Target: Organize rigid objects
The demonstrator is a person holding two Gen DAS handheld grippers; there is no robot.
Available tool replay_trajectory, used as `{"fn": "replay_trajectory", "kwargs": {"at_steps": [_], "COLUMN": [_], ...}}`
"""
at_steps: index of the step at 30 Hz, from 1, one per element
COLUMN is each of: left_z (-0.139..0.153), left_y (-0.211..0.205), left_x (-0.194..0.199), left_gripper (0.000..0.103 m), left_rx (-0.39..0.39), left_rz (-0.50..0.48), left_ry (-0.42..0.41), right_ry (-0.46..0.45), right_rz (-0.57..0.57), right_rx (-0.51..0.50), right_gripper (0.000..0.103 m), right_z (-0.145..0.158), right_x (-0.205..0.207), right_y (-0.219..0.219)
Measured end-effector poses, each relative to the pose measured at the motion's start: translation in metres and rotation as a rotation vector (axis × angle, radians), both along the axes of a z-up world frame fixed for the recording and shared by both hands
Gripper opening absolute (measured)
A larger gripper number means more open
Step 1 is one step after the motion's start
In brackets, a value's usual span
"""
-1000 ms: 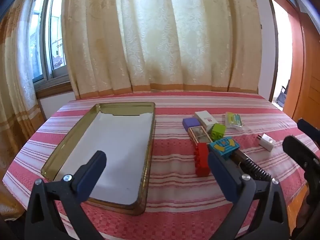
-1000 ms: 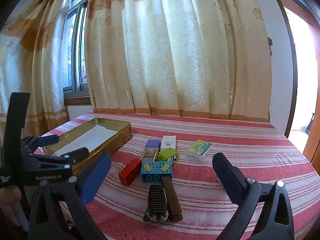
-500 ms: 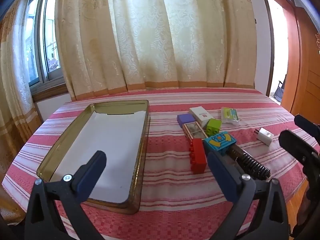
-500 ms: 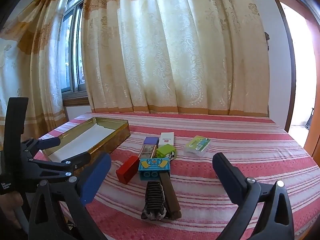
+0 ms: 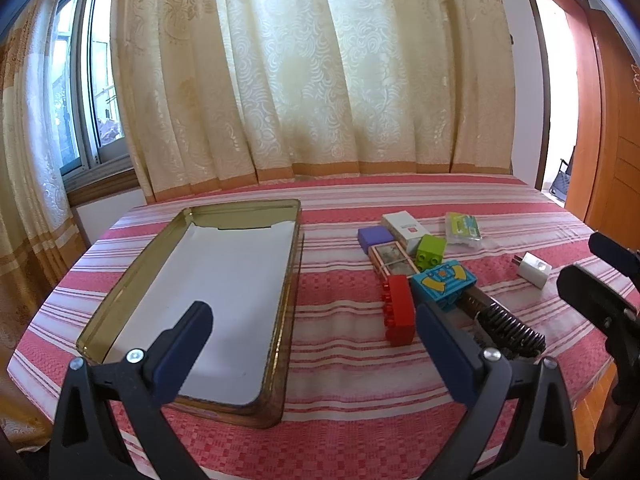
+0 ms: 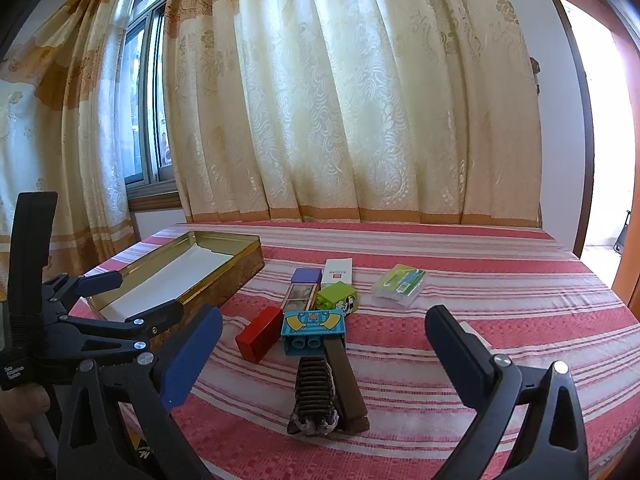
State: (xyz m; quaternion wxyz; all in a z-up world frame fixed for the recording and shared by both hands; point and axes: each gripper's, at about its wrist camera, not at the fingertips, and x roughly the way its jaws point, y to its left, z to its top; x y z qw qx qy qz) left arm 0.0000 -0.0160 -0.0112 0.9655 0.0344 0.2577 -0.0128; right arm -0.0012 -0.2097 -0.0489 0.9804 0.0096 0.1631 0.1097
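A gold tin tray (image 5: 132,276) with a white liner lies open on the red striped tablecloth, left; it also shows in the right wrist view (image 6: 224,286). Right of it sits a cluster: red brick (image 5: 398,310) (image 6: 259,334), blue printed brick (image 5: 444,284) (image 6: 313,326), green brick (image 5: 431,251) (image 6: 336,298), purple block (image 5: 375,238), white box (image 5: 404,226), brown box (image 5: 392,260), black hair clip (image 5: 508,330) (image 6: 316,394), white charger (image 5: 534,269), clear green-labelled case (image 5: 462,229) (image 6: 400,284). My left gripper (image 5: 316,346) is open and empty above the tray's near right corner. My right gripper (image 6: 324,354) is open and empty above the hair clip.
Cream curtains hang behind the table. A window is at the left and an orange door frame (image 5: 608,120) at the right. The table's near edge lies just below both grippers. The left gripper shows in the right wrist view (image 6: 100,320).
Both grippers have tilted up and drawn back a little, so the objects sit lower in the views. Nothing on the table has moved.
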Motion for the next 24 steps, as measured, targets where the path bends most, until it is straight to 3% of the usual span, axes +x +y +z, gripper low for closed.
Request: {"fn": "replay_trajectory", "kwargs": {"at_steps": [24], "left_z": [-0.018], "left_y": [-0.012], "left_x": [0.021], "left_gripper": [0.103], "left_rx": [0.024], "left_rz": [-0.012], "left_ry": [0.044], "right_ry": [0.039], "right_rz": [-0.046], "right_rx": [0.031], "right_gripper": [0.102], "right_z": [-0.014], "right_x": [0.011], "right_y": [-0.021]}}
